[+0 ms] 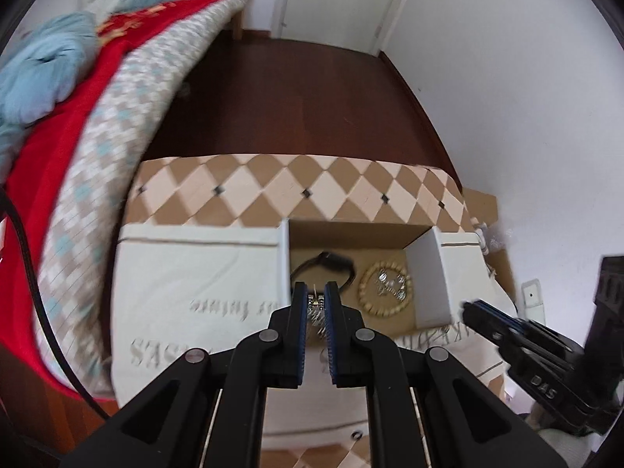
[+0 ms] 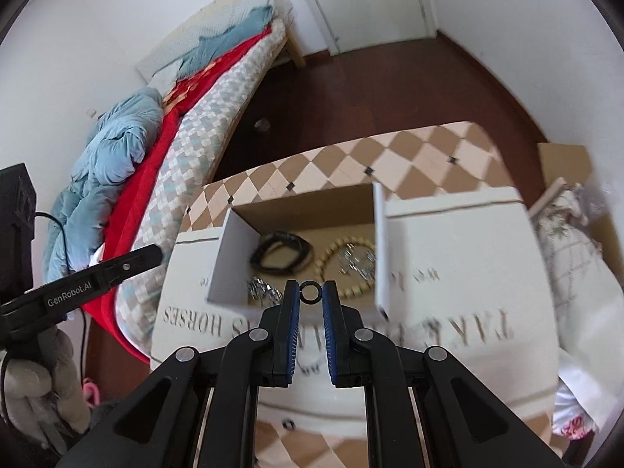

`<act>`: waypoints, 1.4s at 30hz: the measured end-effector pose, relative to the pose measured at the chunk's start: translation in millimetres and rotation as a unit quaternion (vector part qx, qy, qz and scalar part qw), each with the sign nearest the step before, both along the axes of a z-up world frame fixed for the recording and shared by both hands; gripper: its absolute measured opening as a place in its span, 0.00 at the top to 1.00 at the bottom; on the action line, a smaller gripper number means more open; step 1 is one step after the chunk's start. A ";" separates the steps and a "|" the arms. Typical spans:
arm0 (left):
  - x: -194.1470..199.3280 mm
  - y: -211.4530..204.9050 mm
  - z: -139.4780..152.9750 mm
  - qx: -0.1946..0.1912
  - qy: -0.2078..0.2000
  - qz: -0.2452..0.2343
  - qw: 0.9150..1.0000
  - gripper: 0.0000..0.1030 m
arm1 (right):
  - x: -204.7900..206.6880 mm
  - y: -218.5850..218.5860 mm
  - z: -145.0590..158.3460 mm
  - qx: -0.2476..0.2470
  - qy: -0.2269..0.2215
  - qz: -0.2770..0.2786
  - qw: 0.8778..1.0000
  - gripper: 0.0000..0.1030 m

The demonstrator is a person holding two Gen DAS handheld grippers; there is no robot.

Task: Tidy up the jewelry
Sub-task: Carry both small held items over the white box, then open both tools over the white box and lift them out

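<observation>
Left wrist view: the left gripper [image 1: 315, 297] is clamped on a small sparkly piece of jewelry [image 1: 314, 304] at its blue fingertips, just over the near edge of an open cardboard box [image 1: 351, 230]. Inside the box lie a black band [image 1: 331, 263] and a ring of pale wooden beads [image 1: 384, 288] with silver pieces within it. In the right wrist view, the right gripper [image 2: 311, 292] pinches a small black ring [image 2: 311, 290] above the same box. Beyond are a checkered mat [image 1: 296, 191], dark floor and a bed with a red blanket [image 2: 156, 156].
</observation>
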State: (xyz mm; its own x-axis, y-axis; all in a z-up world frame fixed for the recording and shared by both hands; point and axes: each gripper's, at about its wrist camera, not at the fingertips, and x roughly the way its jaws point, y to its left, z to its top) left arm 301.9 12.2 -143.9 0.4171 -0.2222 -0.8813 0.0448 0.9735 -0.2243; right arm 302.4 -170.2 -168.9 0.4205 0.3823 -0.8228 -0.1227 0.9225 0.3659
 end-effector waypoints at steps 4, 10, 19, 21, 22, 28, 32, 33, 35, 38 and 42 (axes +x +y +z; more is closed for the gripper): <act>35.4 -10.0 -18.8 -0.003 0.035 -0.022 0.999 0.94 | 41.5 8.5 -17.0 -0.006 0.035 0.014 0.999 0.88; 69.9 -21.1 -52.9 0.009 0.096 -0.034 0.995 0.92 | 85.9 20.8 -36.0 -0.035 0.066 0.033 0.997 0.87; 75.1 -13.9 -50.2 0.036 0.079 -0.007 0.996 0.21 | 97.9 19.5 -37.9 -0.059 0.074 0.023 0.995 0.52; 70.2 -8.2 -44.6 0.043 0.065 0.004 0.997 0.18 | 94.0 16.7 -34.3 -0.065 0.068 0.018 0.995 0.48; 67.9 -6.5 -43.0 0.049 0.061 0.008 0.997 0.18 | 91.0 15.6 -31.8 -0.072 0.063 0.016 0.995 0.48; 43.0 2.2 -33.2 0.124 0.021 0.038 0.991 0.00 | 65.0 13.0 -24.8 -0.162 0.044 0.002 0.986 0.05; 21.9 3.4 -32.9 0.145 0.011 0.043 0.988 0.00 | 44.2 16.9 -35.5 -0.197 0.055 0.006 0.979 0.00; 15.6 3.7 -33.0 0.149 0.009 0.043 0.988 0.00 | 40.3 17.8 -38.6 -0.197 0.058 0.006 0.979 0.00; 7.3 3.8 -33.1 0.153 0.007 0.045 0.987 0.00 | 31.0 18.4 -41.4 -0.197 0.059 0.002 0.979 0.00; -6.0 4.5 -31.1 0.156 0.004 0.048 0.987 0.00 | 18.2 21.5 -41.4 -0.196 0.055 -0.005 0.979 0.00; -26.4 9.0 -23.3 0.152 -0.009 0.061 0.986 0.00 | 2.4 23.2 -31.9 -0.200 0.041 -0.013 0.979 0.00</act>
